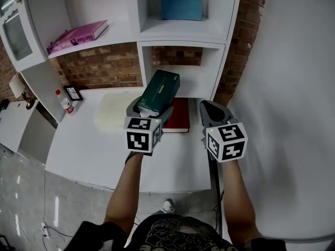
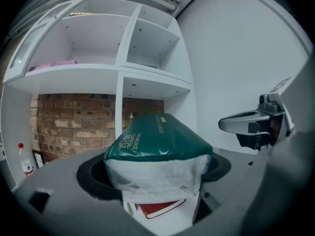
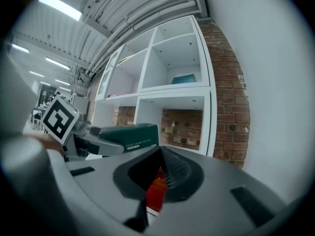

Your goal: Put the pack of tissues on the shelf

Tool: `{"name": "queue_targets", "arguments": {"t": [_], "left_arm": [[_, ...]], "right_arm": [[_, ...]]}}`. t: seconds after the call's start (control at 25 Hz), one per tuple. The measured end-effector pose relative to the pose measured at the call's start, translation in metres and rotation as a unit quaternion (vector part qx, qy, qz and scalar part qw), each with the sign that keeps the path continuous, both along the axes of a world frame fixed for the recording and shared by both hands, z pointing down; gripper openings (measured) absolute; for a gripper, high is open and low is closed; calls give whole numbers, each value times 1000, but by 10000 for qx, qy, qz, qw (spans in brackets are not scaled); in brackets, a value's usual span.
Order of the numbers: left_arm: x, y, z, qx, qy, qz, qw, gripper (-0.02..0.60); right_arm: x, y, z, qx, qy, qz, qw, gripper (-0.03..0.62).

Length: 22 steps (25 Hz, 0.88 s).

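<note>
The pack of tissues [image 1: 159,92] is dark green with a white end and is held up off the table, tilted toward the shelf. My left gripper [image 1: 151,110] is shut on its near end. In the left gripper view the pack [image 2: 160,149] fills the space between the jaws, with the white shelf unit [image 2: 123,77] behind it. My right gripper [image 1: 210,109] hangs to the right of the pack, shut and empty. From the right gripper view the pack [image 3: 130,134] shows at the left, in front of the shelf unit [image 3: 172,90].
A red book [image 1: 178,115] lies on the white table [image 1: 94,150] under the pack. A cream mat [image 1: 112,111], a bottle [image 1: 64,102] and a small frame [image 1: 73,92] sit further left. A pink book [image 1: 78,35] and a teal box [image 1: 181,0] occupy shelf compartments. A white wall [image 1: 293,88] stands at the right.
</note>
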State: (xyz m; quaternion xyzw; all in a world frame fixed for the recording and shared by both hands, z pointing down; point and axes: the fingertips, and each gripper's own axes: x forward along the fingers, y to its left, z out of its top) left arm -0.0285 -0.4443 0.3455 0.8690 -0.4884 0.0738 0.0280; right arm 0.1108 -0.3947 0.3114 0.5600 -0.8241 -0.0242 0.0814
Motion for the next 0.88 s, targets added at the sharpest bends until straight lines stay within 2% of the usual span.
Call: {"name": "queue_targets", "arguments": {"t": [0.44,0.88], "left_arm": [[17,-44,0,6,9,356,9994,451],[56,-89,-7,42,-121,231,9996,451]], "right_arm": [[-4,-45,-4,46,92,130,9999,3],[13,-76,-10,148,75,-219,9996,3]]}}
